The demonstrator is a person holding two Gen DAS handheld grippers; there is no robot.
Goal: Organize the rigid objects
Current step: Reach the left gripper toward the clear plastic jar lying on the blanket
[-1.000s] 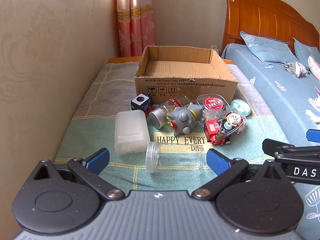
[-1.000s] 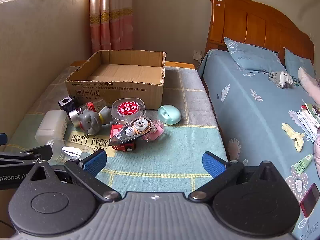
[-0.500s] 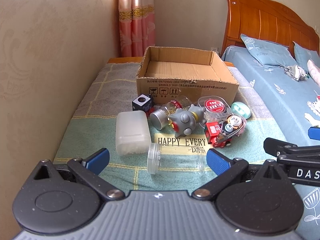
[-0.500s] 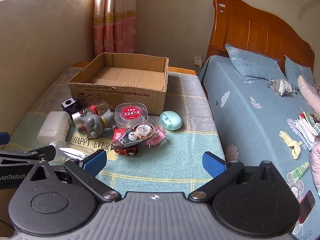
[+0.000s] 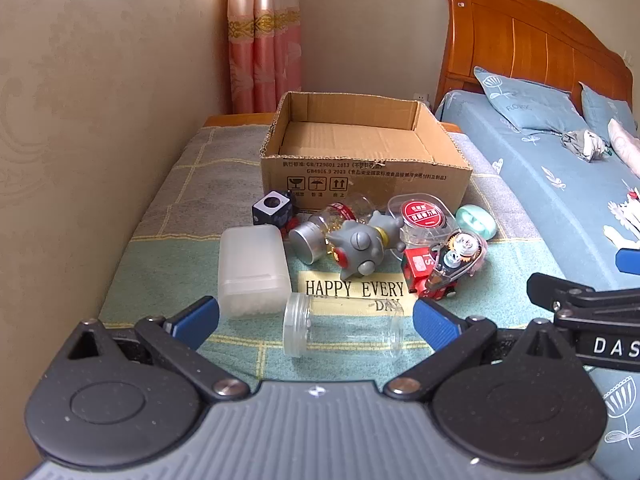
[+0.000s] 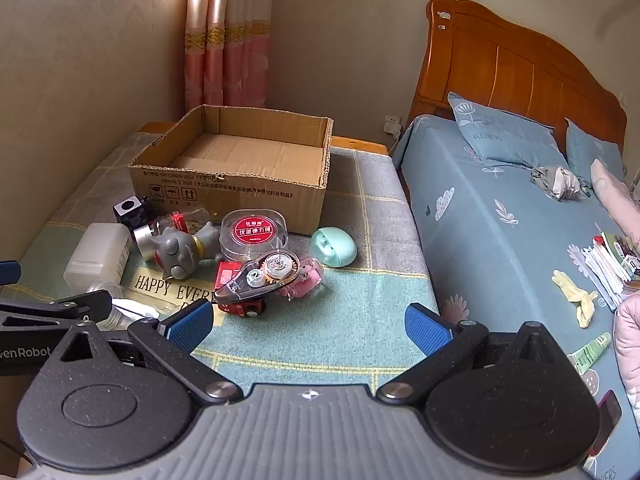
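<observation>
The left gripper [image 5: 314,320] hung with its blue pads spread wide and nothing between them, low over the blanket-covered desk [image 5: 168,256]. Just ahead of it, and lying on its side roughly in line with the gap between the pads, was a clear plastic jar [image 5: 344,330], its mouth turned toward the left pad. Just beyond the left pad lay a frosted white container [image 5: 252,270], touching or nearly touching the jar's rim. Farther on sat the cluster of small things: a grey toy figure [image 5: 362,246], a silver-capped bottle [image 5: 316,234], a black cube [image 5: 272,207], a round clear case with a red label [image 5: 424,216], a red toy car [image 5: 424,276] with a correction-tape dispenser [image 5: 460,254] resting on it, and a mint-green oval case [image 5: 476,222]. Behind them all stood the open cardboard box [image 5: 364,176], with nothing visible inside it. The right gripper [image 6: 308,326] was likewise wide apart and empty, hovering near the desk's front edge; the toy car lay just past its left pad, and the other things were well ahead.
</observation>
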